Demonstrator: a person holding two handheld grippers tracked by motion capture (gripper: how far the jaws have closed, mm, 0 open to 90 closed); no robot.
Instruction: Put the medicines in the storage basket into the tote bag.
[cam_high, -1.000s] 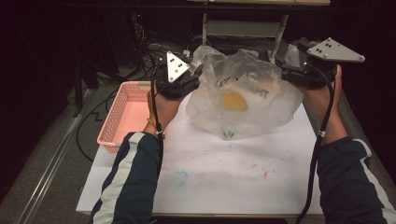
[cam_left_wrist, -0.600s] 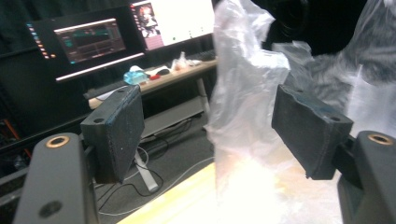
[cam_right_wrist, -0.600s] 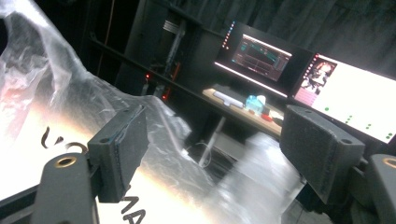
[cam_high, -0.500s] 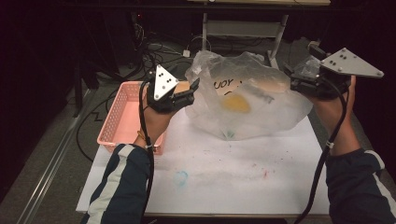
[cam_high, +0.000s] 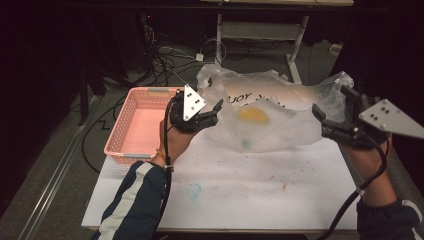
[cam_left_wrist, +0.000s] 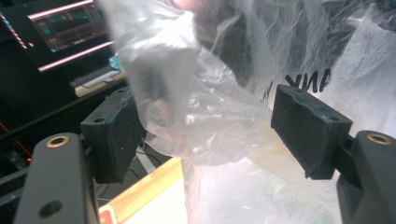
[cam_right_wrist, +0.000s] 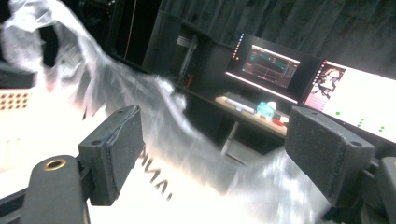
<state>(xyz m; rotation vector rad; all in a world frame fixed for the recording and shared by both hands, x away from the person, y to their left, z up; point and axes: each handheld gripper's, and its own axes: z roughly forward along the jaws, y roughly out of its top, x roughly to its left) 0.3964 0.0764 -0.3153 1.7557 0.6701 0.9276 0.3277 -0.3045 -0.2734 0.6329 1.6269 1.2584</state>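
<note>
A: Both hands have spread and dropped since the earlier frame, and the plastic bag (cam_high: 272, 117) has sagged onto the bench (cam_high: 240, 200), centre-right of the high view

B: Claws? Left claw (cam_high: 216, 111) has just been opening; its pads stand apart with a fold of bag (cam_left_wrist: 196, 116) loose between them, unpinched. Right claw (cam_high: 334, 111) has also widened, nothing clamped

A: So the bag seems set down and released, yellow item (cam_high: 252, 115) inside. Pink basket (cam_high: 131, 145), left of frame, holds nothing; I'd guess unpacking remains
</note>
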